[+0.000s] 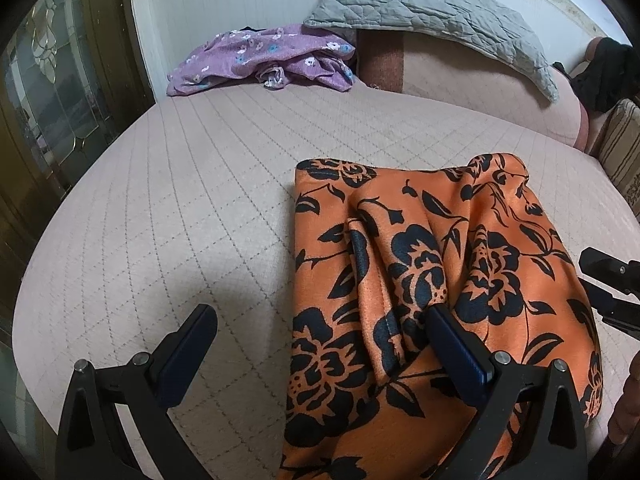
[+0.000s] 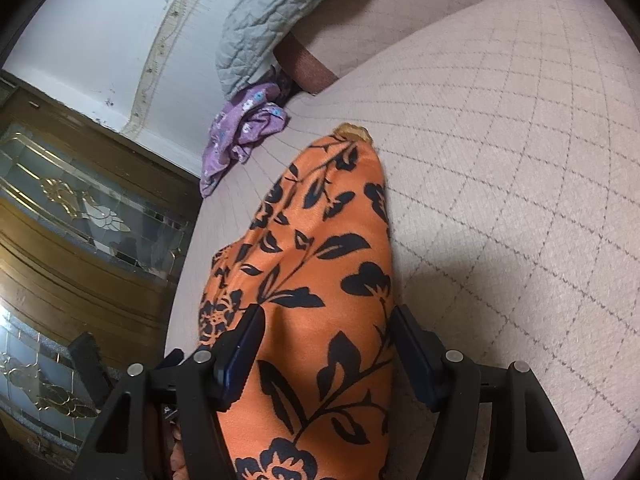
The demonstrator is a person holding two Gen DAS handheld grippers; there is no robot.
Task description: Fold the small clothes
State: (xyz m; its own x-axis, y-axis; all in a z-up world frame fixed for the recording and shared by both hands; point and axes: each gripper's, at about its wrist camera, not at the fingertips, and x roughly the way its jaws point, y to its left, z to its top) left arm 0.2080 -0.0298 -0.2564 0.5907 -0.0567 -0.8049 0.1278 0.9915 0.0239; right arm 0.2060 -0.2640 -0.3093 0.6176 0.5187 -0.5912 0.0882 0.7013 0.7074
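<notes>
An orange garment with black flowers (image 1: pixel 436 280) lies rumpled on the quilted pink bed (image 1: pixel 192 184). My left gripper (image 1: pixel 320 328) is open wide over its left edge, the right finger (image 1: pixel 456 348) resting on the cloth, the left finger (image 1: pixel 188 352) over bare bed. In the right wrist view the same garment (image 2: pixel 320 248) runs between the open fingers of my right gripper (image 2: pixel 328 340), which straddles its near end without pinching it. The right gripper also shows at the right edge of the left wrist view (image 1: pixel 612 284).
A crumpled purple flowered garment (image 1: pixel 264 60) lies at the far end of the bed by the wall, also in the right wrist view (image 2: pixel 244 128). A grey quilted pillow (image 1: pixel 432 16) leans on a pink bolster. A wooden glass-panelled door (image 2: pixel 80 216) stands left.
</notes>
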